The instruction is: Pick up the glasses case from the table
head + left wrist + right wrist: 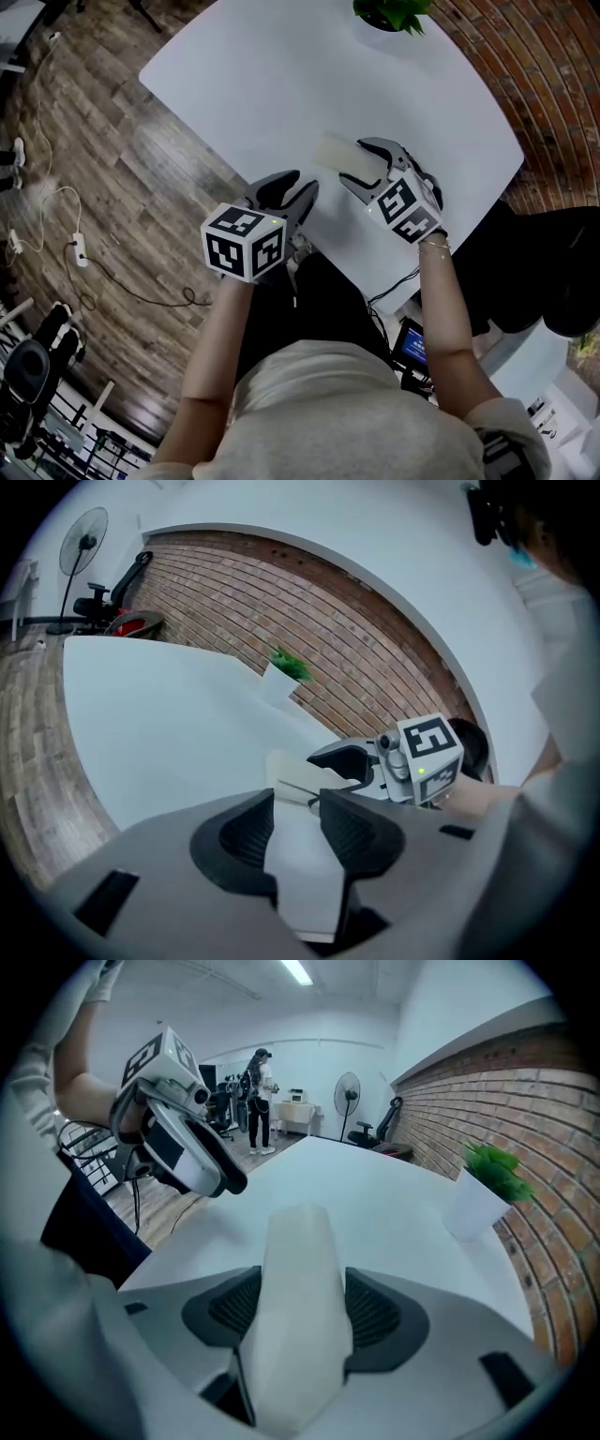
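No words, numbers or brands can be read. The cubes on the left tool (pixel 302 186) and the right tool (pixel 352 161) carry only black-and-white square patterns. Writing on the small blue screen (pixel 412 345) below the worktop's (pixel 281 84) near edge is illegible.
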Tool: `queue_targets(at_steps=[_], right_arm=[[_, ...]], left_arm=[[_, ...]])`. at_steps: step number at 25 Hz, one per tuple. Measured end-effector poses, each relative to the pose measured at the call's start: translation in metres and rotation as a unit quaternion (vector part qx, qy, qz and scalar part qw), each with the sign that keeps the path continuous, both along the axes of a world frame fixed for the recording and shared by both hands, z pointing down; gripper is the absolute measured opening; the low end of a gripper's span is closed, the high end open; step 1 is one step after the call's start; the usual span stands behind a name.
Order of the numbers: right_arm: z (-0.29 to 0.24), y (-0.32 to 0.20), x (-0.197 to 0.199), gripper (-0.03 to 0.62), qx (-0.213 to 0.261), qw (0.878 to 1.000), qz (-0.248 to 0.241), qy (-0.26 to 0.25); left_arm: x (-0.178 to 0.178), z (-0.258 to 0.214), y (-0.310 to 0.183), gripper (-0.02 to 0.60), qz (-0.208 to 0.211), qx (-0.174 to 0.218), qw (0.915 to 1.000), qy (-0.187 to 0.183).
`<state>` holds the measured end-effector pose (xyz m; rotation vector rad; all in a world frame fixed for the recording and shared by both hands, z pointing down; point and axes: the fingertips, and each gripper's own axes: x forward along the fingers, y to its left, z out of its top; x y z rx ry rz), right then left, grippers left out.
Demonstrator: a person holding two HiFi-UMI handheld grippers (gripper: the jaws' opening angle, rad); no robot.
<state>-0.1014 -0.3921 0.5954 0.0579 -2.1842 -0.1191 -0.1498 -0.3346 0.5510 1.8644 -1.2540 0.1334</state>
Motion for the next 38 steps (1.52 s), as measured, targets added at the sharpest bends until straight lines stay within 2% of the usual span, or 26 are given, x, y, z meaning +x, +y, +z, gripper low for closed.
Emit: queue_targets(at_steps=[3,7,12,17,21,24,30,34,38], right_arm=[[-0.006,0.005,0.001,0.279,-0.001,1.000,0.004,-0.021],[-0.013,0.019,0.003,0.279,0.007,0.999,-0.012,-0.040],[-0.031,0.038,-0.001,0.278,0.013,0.996,-0.030,-0.082],[-0.041,0.050,-0.006,0.278,0.011,0.994,-0.032,-0.104],[-0.046,0.057,-0.009,0.277,0.007,0.992,-0.029,-0.121],[-0.052,0.060,-0.010,0.276,0.011,0.992,-0.026,-0.124],[-0.057,0.060,-0.008,0.279,0.036,0.993,-0.033,-0.112],[-0.064,0.058,-0.014,0.282,0.044,0.992,-0.023,-0.113],[-0.075,0.053,-0.021,0.285,0.045,0.990,0.007,-0.131]], left_arm=[[0.002,0.002,-0.006,0.174,-0.006,-0.005,0.9995,0.031],[0.012,0.005,-0.013,0.227,-0.004,-0.022,0.9953,0.095],[0.022,0.004,-0.014,0.244,0.013,-0.032,0.9934,0.109],[0.035,0.001,-0.019,0.242,0.033,-0.036,0.9885,0.143],[0.046,0.001,-0.022,0.239,0.071,-0.042,0.9863,0.143],[0.052,-0.004,-0.021,0.210,0.097,-0.038,0.9845,0.141],[0.054,-0.012,-0.020,0.176,0.108,-0.047,0.9782,0.171],[0.049,-0.023,-0.020,0.166,0.104,-0.035,0.9812,0.159],[0.041,-0.034,-0.025,0.161,0.103,-0.016,0.9835,0.148]])
